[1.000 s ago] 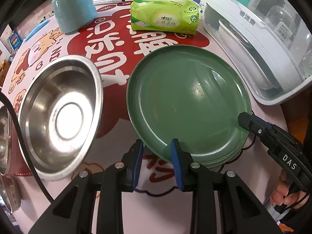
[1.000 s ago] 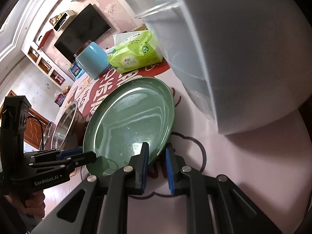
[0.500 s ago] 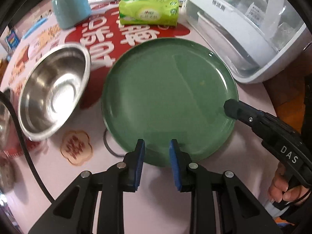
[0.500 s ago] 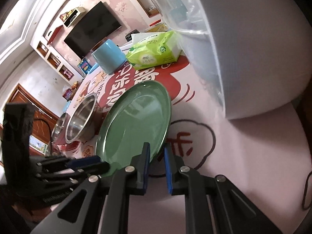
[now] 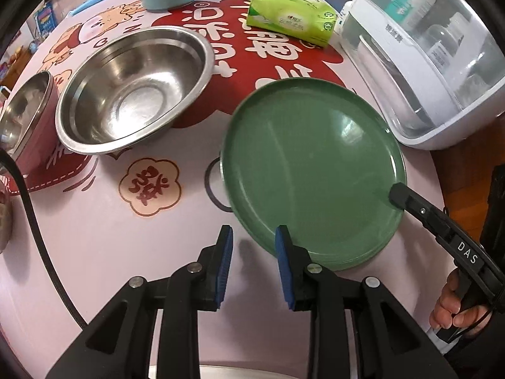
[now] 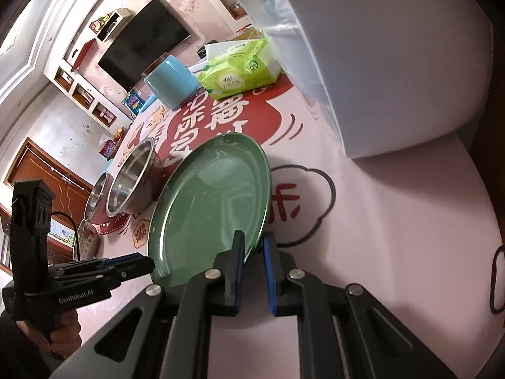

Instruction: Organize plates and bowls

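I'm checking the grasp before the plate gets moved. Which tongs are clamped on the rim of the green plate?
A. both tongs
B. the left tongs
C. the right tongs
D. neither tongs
C: in the right wrist view the right tongs pinch the green plate at its near rim, while in the left wrist view the left tongs have only bare tablecloth between the pads, with the plate's edge just beside one finger.

plate (image 5: 312,170) right of bowl (image 5: 132,88), tissue pack (image 5: 290,15) behind, all on table (image 5: 94,237)
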`<act>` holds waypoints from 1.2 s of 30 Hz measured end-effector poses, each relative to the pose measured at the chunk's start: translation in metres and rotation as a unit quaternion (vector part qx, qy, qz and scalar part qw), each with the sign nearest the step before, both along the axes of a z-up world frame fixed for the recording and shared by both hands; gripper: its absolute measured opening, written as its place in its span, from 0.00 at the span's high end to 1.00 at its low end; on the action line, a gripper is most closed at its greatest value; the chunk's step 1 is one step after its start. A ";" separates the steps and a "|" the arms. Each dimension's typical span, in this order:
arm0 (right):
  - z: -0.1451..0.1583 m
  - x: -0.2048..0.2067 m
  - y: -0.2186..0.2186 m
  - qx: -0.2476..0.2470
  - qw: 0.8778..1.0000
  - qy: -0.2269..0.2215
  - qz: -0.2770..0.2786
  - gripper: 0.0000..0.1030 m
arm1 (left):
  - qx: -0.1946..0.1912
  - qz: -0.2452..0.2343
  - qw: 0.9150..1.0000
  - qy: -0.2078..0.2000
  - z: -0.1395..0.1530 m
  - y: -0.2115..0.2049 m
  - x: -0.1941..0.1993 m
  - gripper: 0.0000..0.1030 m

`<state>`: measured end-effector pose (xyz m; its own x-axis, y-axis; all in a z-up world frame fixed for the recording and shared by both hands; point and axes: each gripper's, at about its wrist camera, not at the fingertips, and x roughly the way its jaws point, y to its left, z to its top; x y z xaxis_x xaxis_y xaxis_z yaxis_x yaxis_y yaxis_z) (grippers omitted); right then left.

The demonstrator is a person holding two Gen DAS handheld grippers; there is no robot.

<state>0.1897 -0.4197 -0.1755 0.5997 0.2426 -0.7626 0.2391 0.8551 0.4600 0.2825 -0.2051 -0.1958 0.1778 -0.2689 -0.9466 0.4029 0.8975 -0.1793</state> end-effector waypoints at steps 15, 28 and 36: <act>-0.012 -0.001 -0.005 0.023 0.999 0.026 0.016 0.89 | -0.014 0.020 1.000 0.011 -0.016 -0.009 0.021 0.71; -0.012 0.000 -0.011 0.027 0.999 0.028 0.032 0.89 | -0.030 0.024 0.999 -0.002 -0.019 -0.015 0.030 0.71; -0.007 -0.005 -0.009 0.019 0.999 0.028 0.038 0.89 | -0.030 0.022 0.999 -0.001 -0.015 -0.011 0.019 0.71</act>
